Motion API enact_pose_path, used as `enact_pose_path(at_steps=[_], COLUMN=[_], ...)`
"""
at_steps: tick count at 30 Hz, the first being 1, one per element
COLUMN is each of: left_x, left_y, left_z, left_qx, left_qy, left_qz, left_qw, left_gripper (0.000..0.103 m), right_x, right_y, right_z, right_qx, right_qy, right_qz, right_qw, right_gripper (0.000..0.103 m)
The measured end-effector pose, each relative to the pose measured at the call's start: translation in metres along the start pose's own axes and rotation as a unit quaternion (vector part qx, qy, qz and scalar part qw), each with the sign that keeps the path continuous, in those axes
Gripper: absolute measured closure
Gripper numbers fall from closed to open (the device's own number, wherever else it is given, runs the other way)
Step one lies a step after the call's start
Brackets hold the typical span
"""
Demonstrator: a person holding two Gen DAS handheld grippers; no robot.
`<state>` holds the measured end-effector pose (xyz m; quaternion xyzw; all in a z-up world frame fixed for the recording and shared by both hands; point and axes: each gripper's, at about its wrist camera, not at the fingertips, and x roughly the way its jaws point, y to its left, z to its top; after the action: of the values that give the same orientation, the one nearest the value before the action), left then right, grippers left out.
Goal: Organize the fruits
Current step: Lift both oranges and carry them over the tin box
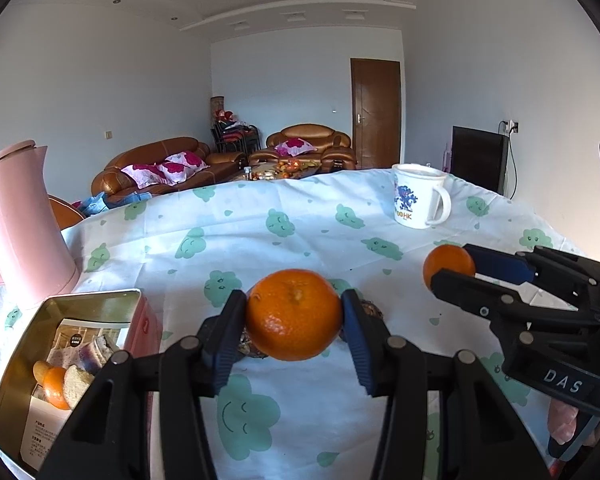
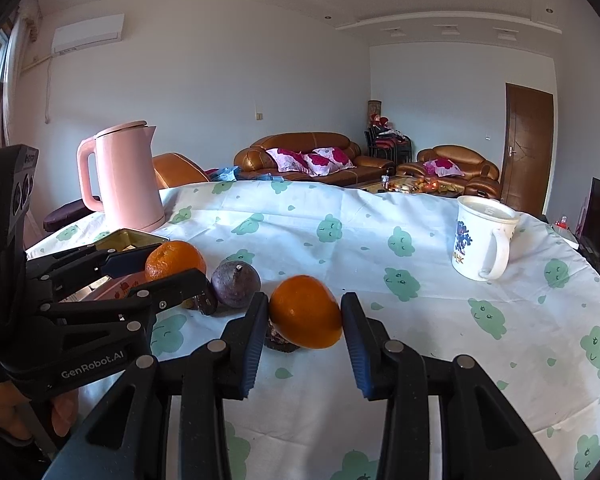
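**Two oranges held, one in each gripper, with dark fruit below**

Left wrist view: the left gripper (image 1: 294, 314) has its fingers (image 1: 228, 332) closed on an orange (image 1: 294, 314), one pad against each side, and the fruit looks lifted clear of the tabletop (image 1: 300, 224). The contact patches on a round, smooth skin are small, so I judge that a quick swing or a tilt could roll the orange out forward. To the left of the fingers and lower stands an open tin box (image 1: 28, 348) with packets and a few orange and pale pieces inside; if that is where the fruit goes, its raised rim could catch the orange on the way in. Past the right finger, the right gripper (image 1: 448, 270) holds a second orange (image 1: 446, 266); the two tools sit near each other and could knock together. Dark objects lie under the held orange, mostly hidden by it, and I cannot tell what they are here. A pink kettle (image 1: 24, 224) is cut off at the left edge.

Right wrist view: the right gripper's fingers (image 2: 356, 332) pinch the second orange, which sits skewed between the pads, so a slip seems more likely on this side. Left of the fingers a round purple fruit (image 2: 236, 284) rests on the tabletop just beside the left gripper's tip, and a sweep could send it rolling. A dark lump (image 2: 280, 340) under the orange is half hidden. The mug (image 2: 480, 240) stands well apart to the right.
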<state>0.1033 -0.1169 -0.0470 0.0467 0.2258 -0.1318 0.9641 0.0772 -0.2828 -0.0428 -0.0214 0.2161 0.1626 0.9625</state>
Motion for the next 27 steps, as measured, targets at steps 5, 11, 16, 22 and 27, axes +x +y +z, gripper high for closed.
enact_pose_path(at_steps=[5,11,16,22,27], left_x=[-0.003,-0.007,-0.011,-0.015,-0.018], left_y=[0.0,0.0,0.0,-0.001,-0.001], left_z=[-0.001,-0.001,-0.001,-0.001,-0.001], left_qx=[0.001,0.0,0.001,0.003,0.004], left_qy=[-0.007,-0.017,-0.026,-0.035,-0.043], left_qz=[0.004,0.009,0.012,0.017,0.02], left_qw=[1.0,0.9998,0.9996,0.9992,0.9989], left_gripper=[0.053,0.053,0.053,0.053,0.053], right_x=[-0.003,-0.009,-0.012,-0.015,-0.018], right_y=[0.001,0.001,0.002,0.003,0.004], right_z=[0.0,-0.001,-0.001,0.0,-0.001], right_qx=[-0.002,-0.005,-0.007,-0.009,-0.011], right_qy=[-0.009,-0.022,-0.033,-0.041,-0.049], right_qz=[-0.001,-0.001,-0.002,-0.003,-0.004], right_qw=[1.0,1.0,0.999,0.999,0.999], right_gripper=[0.064,0.064,0.064,0.064,0.064])
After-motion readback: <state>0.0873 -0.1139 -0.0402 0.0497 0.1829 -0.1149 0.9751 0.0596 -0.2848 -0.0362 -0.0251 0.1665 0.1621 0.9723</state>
